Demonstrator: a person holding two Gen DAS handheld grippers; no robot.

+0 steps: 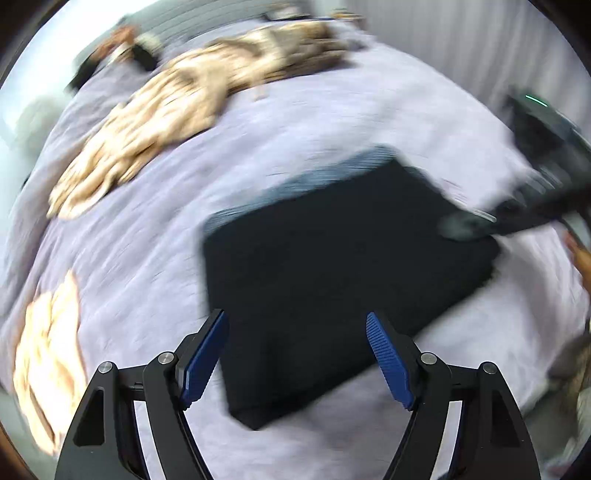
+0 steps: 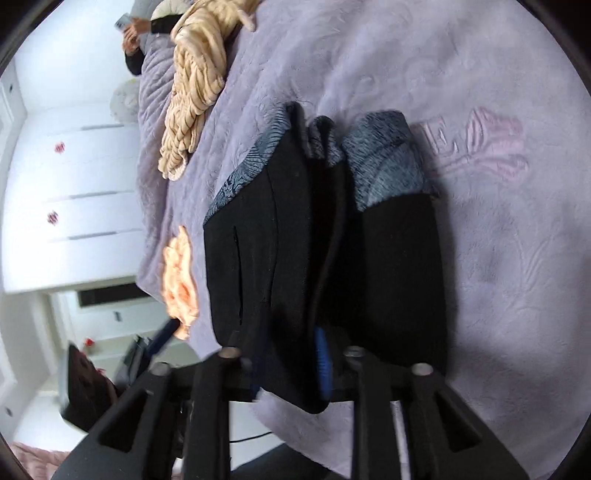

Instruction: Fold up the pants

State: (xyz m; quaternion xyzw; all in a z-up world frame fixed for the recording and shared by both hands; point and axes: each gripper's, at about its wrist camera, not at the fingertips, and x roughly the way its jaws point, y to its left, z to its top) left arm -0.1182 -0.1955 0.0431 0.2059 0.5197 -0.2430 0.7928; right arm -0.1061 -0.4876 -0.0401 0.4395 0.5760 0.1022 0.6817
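Folded black fleece-lined pants (image 1: 332, 288) on lilac plush bedspread (image 1: 147, 258): beneath left claw (image 1: 297, 354), jaws apart, empty; right claw (image 2: 291, 365) clamped on their near edge.

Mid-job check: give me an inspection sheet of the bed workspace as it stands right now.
Surface: lilac bedspread with an embossed pink motif.
Job's things: black pants, folded to a compact rectangle, grey lining showing at the far edge.
Clutter: beige striped blanket bunched along the far side; peach cloth near the bed's edge.
Grippers: left gripper above the pants, jaws open, nothing between them; right gripper with jaws shut on the pants' near fold.
Cables: a thin dark line below the bed edge, possibly a cable.
Surroundings: white drawer fronts; a person's hand with a phone, far corner.
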